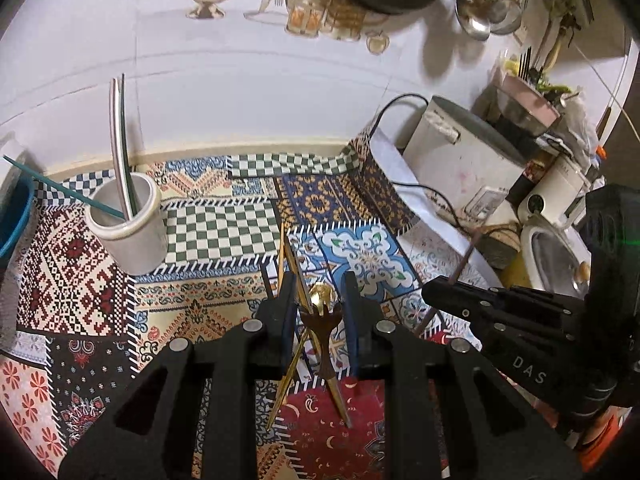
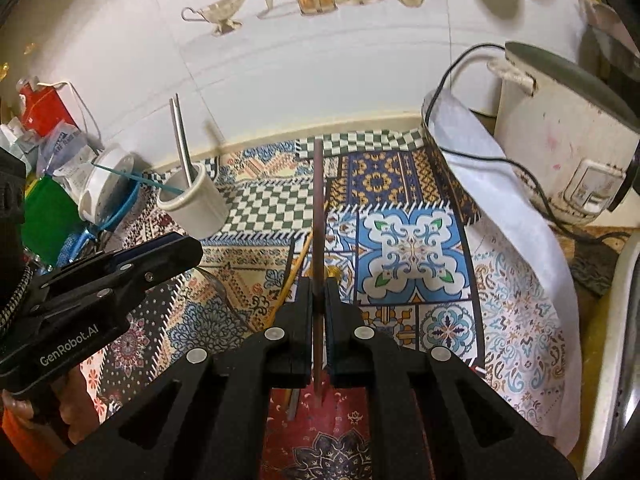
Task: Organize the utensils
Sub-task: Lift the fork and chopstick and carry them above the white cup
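Note:
A white ceramic holder stands at the left on the patterned cloth with a few utensils in it; it also shows in the right wrist view. My left gripper is open, low over a gold spoon, a brown fork and gold chopsticks lying on the cloth. My right gripper is shut on a brown chopstick that points up and away. It appears at the right of the left wrist view.
A white rice cooker with a black cord stands at the right on a folded-up corner of the cloth. A blue tub sits at the far left. Clutter and bags lie left of the holder.

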### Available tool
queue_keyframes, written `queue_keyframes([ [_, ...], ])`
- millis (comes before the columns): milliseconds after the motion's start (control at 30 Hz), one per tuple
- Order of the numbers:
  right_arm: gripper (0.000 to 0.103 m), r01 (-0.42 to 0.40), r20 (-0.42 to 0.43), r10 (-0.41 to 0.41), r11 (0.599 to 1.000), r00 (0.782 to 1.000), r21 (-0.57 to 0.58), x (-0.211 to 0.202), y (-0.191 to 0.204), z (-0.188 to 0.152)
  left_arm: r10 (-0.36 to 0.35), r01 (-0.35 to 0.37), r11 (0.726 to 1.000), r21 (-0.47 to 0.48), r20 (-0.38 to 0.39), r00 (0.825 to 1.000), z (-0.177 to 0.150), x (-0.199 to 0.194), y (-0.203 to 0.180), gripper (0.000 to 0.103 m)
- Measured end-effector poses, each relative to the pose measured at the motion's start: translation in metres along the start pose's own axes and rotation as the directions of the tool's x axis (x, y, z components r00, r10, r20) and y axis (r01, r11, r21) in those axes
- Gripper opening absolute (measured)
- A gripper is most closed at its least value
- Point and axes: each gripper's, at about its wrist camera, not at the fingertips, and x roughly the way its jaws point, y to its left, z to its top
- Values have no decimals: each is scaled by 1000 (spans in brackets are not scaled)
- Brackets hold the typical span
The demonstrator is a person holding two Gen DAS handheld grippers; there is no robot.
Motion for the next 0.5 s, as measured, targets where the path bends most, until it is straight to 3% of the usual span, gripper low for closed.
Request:
queue_keyframes([
  [500,5,-24,139,39,994,990,-105,-26,35,54,74,-71,997,-30,119,990,40,-42,27,20],
])
